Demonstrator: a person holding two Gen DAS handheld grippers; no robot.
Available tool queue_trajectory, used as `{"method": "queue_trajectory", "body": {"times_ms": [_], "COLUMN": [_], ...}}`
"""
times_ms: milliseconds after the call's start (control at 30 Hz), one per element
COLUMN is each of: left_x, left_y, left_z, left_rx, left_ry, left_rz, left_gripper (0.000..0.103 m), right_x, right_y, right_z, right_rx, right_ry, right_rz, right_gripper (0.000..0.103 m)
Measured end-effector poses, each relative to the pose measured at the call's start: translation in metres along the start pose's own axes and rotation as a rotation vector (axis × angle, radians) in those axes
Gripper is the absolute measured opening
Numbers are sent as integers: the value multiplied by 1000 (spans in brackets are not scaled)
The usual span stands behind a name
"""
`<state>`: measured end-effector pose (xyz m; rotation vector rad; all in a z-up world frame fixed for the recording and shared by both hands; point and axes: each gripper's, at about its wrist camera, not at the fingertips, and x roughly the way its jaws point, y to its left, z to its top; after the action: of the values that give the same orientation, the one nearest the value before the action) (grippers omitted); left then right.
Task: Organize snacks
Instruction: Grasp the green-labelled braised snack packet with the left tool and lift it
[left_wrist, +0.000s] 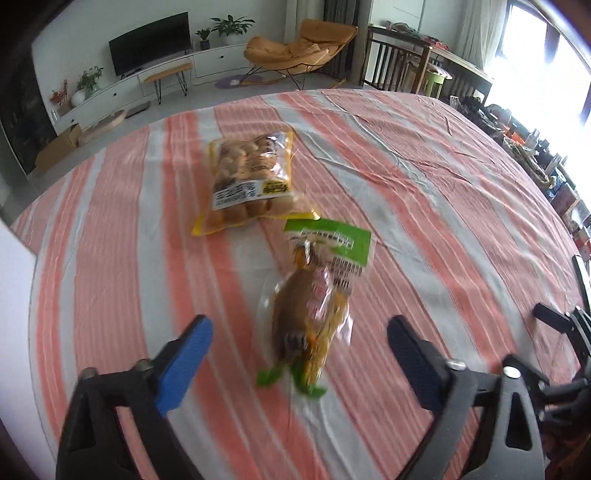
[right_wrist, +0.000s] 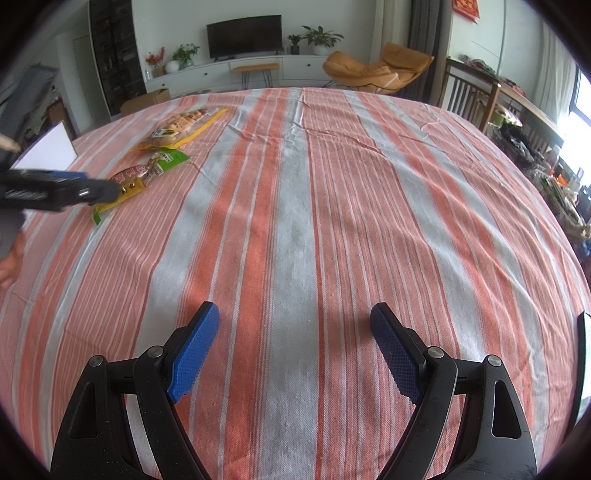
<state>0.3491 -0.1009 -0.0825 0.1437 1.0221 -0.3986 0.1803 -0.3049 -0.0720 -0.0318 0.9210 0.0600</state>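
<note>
A yellow-edged snack bag (left_wrist: 248, 181) with pale round pieces lies on the striped cloth, far from me. A green-topped clear snack pack (left_wrist: 314, 299) with a brown item lies just in front of it. My left gripper (left_wrist: 299, 328) is open, its jaws wide on either side of the near end of the green pack, not gripping it. In the right wrist view both packs lie far left: the yellow bag (right_wrist: 181, 127) and the green pack (right_wrist: 147, 173), with the left gripper (right_wrist: 55, 190) beside it. My right gripper (right_wrist: 295, 321) is open and empty over bare cloth.
The table (right_wrist: 332, 184) is covered by an orange and grey striped cloth. A white box (right_wrist: 48, 151) stands at its left edge. Wooden chairs (right_wrist: 469, 96) and cluttered shelves stand to the right. A TV unit and an orange lounge chair (left_wrist: 299, 48) are beyond the table.
</note>
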Motion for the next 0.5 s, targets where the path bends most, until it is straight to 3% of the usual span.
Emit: {"method": "queue_trajectory", "body": {"times_ms": [33,67,133,200,300,500], "left_x": [4,8,2,-9,-35,-87], "left_y": [-1,-3,-2,5,16,52], "left_z": [0,-2,-7,-17,-48,-127], "left_rx": [6,12,10,-47,-129,-264], "left_ry": [7,17,-38,-55,-86,-84], "left_rz": [-14,-13,-8,-33,1,19], "left_gripper": [69,45,37,32,31,31], "right_x": [0,0,0,0,0,0], "right_y": [0,0,0,0,0,0], "right_z": [0,0,0,0,0,0], "right_rx": [0,1,1,2,3,-1], "right_ry": [0,0,0,-1,-1,1], "right_rz": [0,1,1,3,4,-2], "right_gripper": [86,86,86,86,86,86]}}
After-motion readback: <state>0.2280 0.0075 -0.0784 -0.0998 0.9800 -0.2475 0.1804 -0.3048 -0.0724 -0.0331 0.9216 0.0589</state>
